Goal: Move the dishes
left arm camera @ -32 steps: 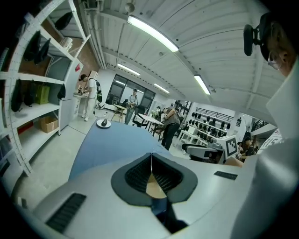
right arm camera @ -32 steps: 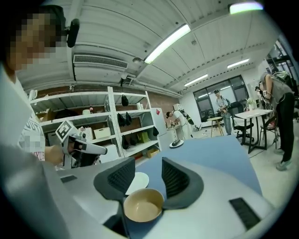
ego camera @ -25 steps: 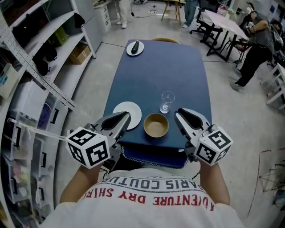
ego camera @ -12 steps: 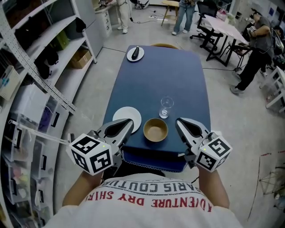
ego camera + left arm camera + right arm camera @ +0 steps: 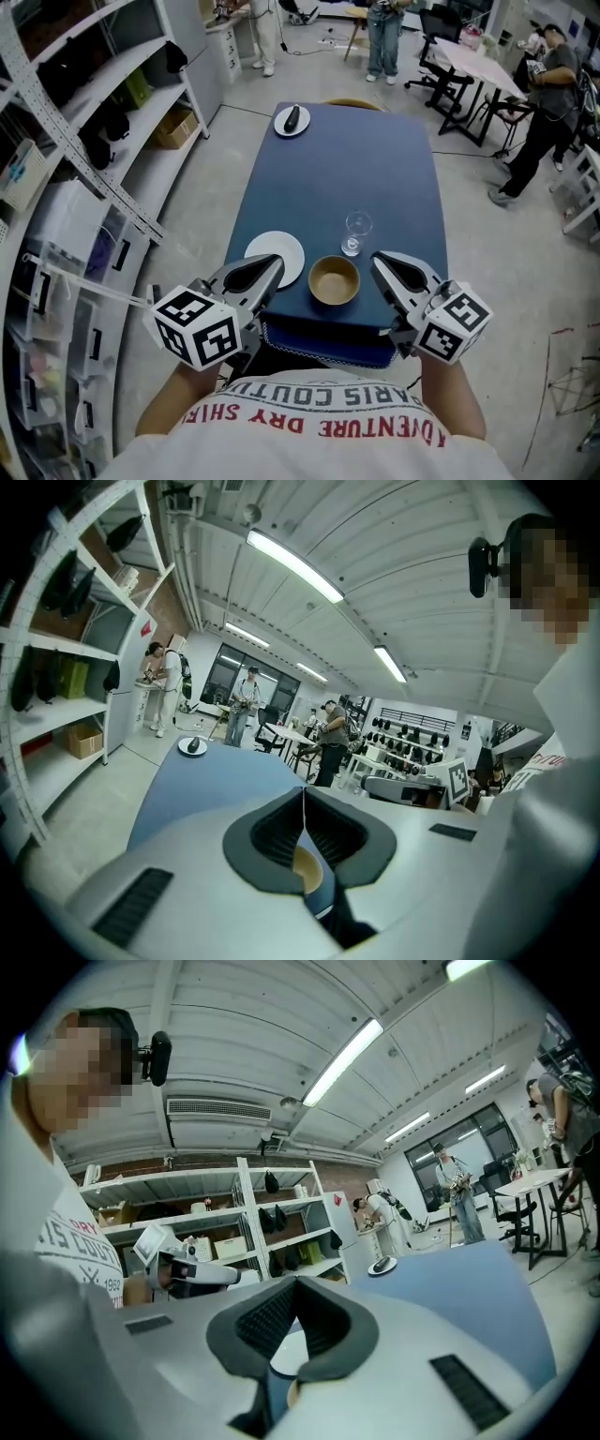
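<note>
Right now the left hand-held gripper [image 5: 270, 266] and the right hand-held gripper [image 5: 381, 262] are both closed and empty, held at the near edge of the blue tabletop [image 5: 337, 169]. Between them sit a white plate [image 5: 279, 251], a wooden bowl [image 5: 335, 280] and, just behind the bowl, a glass [image 5: 356, 231]. A second plate [image 5: 292, 120] lies at the far end. This could be dishes waiting to be picked up or dishes just set down. Open shelves [image 5: 112, 112] line the left of a busy workshop with a grey floor [image 5: 487, 244].

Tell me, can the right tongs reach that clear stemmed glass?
Probably yes: the clear stemmed glass stands just ahead of the right tongs, nothing between them. The round tan bowl sits beside that path, not across it. The shut tongs must open first.
</note>
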`<state>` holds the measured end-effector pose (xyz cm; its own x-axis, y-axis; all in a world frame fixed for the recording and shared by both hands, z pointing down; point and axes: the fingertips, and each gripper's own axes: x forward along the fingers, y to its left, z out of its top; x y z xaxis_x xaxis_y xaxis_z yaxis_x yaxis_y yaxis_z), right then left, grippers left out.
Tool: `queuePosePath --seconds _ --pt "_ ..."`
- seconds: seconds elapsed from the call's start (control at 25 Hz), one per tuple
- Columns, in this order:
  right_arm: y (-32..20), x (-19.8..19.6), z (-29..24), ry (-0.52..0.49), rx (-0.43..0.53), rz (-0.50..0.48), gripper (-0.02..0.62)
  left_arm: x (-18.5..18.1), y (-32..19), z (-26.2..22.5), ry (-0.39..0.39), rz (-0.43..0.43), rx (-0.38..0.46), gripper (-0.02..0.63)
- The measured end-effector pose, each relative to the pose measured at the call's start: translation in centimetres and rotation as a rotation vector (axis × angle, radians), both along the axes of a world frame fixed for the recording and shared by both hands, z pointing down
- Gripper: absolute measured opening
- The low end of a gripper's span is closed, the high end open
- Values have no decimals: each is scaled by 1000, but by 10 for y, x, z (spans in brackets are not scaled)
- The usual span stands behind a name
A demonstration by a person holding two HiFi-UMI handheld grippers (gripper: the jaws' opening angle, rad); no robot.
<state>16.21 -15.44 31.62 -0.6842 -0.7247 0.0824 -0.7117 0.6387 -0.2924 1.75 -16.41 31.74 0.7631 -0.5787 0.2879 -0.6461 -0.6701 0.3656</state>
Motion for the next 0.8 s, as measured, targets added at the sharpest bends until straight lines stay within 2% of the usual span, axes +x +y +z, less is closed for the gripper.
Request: queuePosePath --seconds 0.8 --pt "5 4 -1 13 5 19 23 1 3 6 -9 15 -4 28"
